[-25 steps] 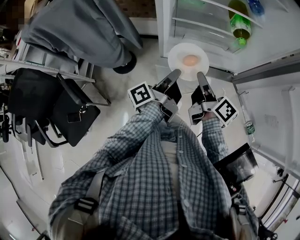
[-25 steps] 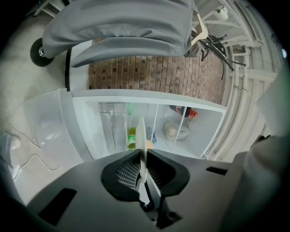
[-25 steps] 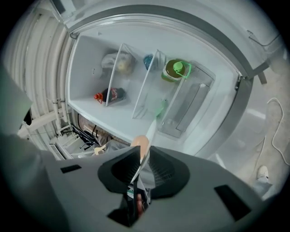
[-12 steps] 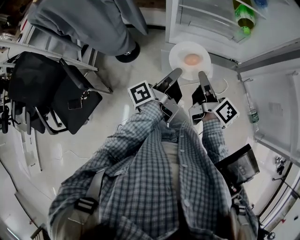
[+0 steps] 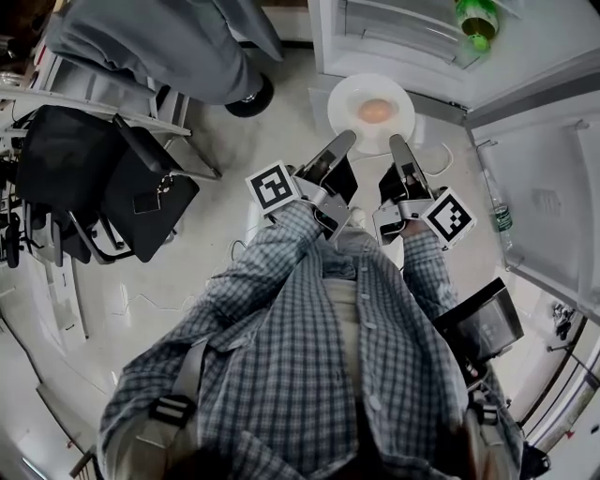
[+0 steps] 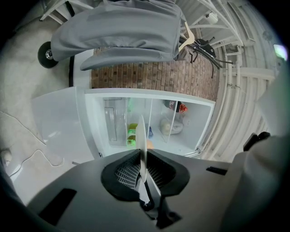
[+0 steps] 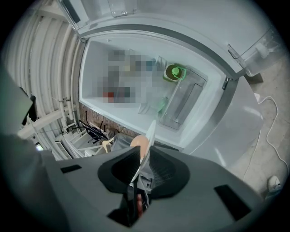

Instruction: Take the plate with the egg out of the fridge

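1. Head view: both grippers reach forward from the person's checked sleeves (image 5: 281,244), and the white plate (image 5: 339,101) is held level between their tips, with the egg (image 5: 374,111) near its middle
2. The left gripper (image 5: 341,141) is clamped on the plate's near-left rim; in the left gripper view that rim stands edge-on, pinched between the ribbed pads (image 6: 128,171)
3. The right gripper (image 5: 397,142) bites the near-right rim likewise, the egg just beyond its jaws
4. The plate sits outside the open fridge (image 5: 403,42), just in front of it, over the pale floor (image 5: 234,159)
5. A green bottle (image 5: 475,13) shows inside the fridge
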Demonstrator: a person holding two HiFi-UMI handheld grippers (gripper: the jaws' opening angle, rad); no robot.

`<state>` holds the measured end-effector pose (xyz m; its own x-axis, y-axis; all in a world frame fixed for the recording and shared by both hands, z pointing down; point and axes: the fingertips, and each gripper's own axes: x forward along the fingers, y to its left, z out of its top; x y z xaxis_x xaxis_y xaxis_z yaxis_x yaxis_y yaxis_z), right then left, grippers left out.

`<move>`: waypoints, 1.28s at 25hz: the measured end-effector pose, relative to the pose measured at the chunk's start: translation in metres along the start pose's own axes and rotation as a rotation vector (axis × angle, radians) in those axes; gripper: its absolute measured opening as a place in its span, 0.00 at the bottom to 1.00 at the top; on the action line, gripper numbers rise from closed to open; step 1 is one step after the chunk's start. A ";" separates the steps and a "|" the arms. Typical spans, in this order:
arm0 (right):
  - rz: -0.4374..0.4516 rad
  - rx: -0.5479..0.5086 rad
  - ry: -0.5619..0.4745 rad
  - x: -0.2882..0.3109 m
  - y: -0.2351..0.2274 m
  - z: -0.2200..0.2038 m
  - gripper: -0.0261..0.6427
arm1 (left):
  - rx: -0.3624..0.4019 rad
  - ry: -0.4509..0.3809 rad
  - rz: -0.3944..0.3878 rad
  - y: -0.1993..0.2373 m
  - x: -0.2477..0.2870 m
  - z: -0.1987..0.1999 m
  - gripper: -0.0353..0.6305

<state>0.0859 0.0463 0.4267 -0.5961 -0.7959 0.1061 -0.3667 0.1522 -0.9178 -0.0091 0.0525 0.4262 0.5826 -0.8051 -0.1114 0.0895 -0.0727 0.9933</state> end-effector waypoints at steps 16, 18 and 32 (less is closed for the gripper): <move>0.001 0.028 0.025 -0.009 -0.001 0.001 0.14 | -0.006 -0.020 -0.007 0.000 -0.002 -0.010 0.12; 0.000 0.026 0.028 -0.009 -0.001 0.001 0.14 | -0.004 -0.020 -0.006 0.000 -0.002 -0.010 0.12; -0.006 0.041 0.021 -0.009 -0.003 0.002 0.14 | -0.015 -0.016 -0.001 0.001 -0.001 -0.010 0.12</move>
<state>0.0934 0.0521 0.4274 -0.6088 -0.7842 0.1194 -0.3411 0.1229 -0.9320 -0.0011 0.0591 0.4270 0.5698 -0.8142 -0.1114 0.1020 -0.0645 0.9927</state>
